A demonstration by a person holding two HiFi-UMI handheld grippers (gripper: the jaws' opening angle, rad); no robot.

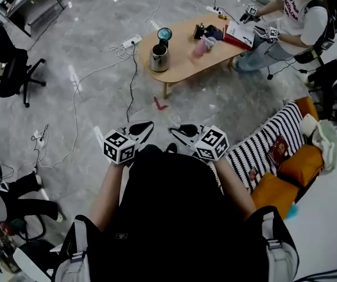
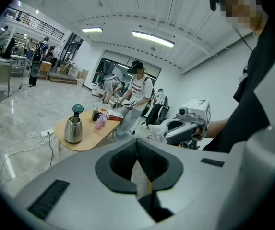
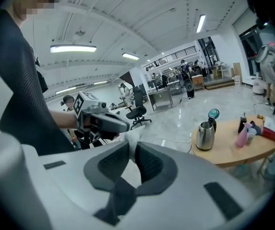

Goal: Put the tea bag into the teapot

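Inwards tilt left hand-held gripper [image 1: 149,125], right hand-held gripper [image 1: 174,130], pinching teabag [image 2: 140,178].

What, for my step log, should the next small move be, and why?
Probably step toward the table: the teapot stands there, far off, while the left gripper and right gripper both pinch the whitish packet.

No lettering, label or number is legible anywhere here.
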